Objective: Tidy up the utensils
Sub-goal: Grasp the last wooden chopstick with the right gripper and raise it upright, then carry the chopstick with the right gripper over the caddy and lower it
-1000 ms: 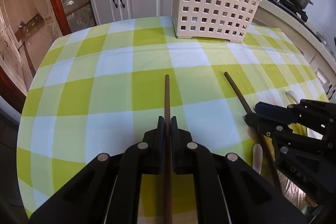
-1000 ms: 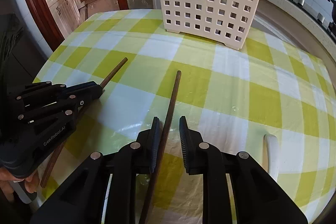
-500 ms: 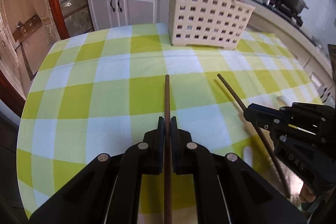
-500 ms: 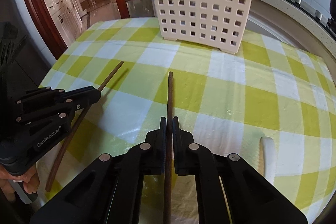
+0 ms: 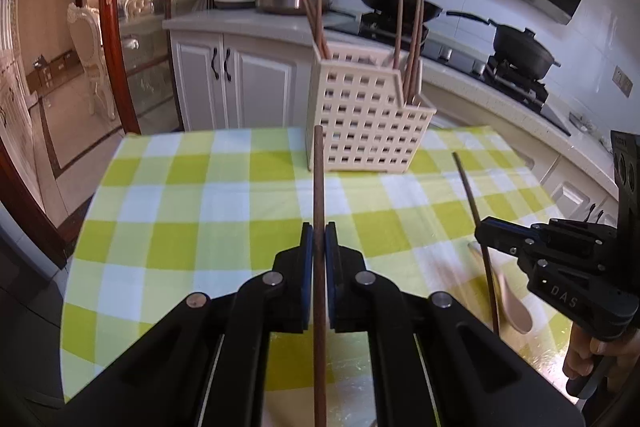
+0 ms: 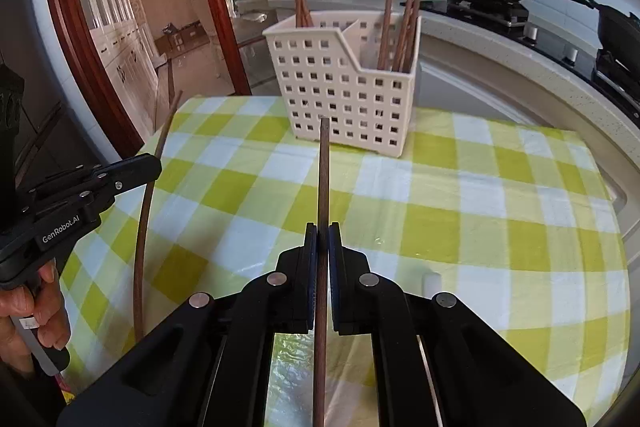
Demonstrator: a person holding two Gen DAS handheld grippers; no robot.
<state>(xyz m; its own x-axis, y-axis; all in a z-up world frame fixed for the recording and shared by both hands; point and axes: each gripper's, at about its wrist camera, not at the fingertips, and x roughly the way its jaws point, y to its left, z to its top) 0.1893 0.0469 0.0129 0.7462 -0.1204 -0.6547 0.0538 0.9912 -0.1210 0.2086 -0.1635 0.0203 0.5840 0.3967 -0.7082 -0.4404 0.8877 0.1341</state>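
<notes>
My left gripper (image 5: pixel 319 231) is shut on a brown chopstick (image 5: pixel 318 183) and holds it above the table, pointing toward the cream utensil basket (image 5: pixel 362 125). My right gripper (image 6: pixel 323 233) is shut on a second brown chopstick (image 6: pixel 324 167), also lifted and pointing at the basket (image 6: pixel 340 83). Each gripper shows in the other's view: the right one (image 5: pixel 486 227) with its chopstick (image 5: pixel 474 211), the left one (image 6: pixel 154 163) with its chopstick (image 6: pixel 146 211). Several chopsticks (image 6: pixel 404 11) stand in the basket. A pale spoon (image 5: pixel 510 297) lies on the cloth.
The table wears a green and white checked cloth (image 5: pixel 192 223). Behind it runs a kitchen counter (image 5: pixel 240 21) with a rice cooker, a pot and pans on a stove (image 5: pixel 516 67). A red door frame (image 5: pixel 110 27) stands at the left.
Both grippers have lifted their chopsticks off the cloth and tilted up toward the basket. The right gripper closed on its chopstick between one second and half a second ago.
</notes>
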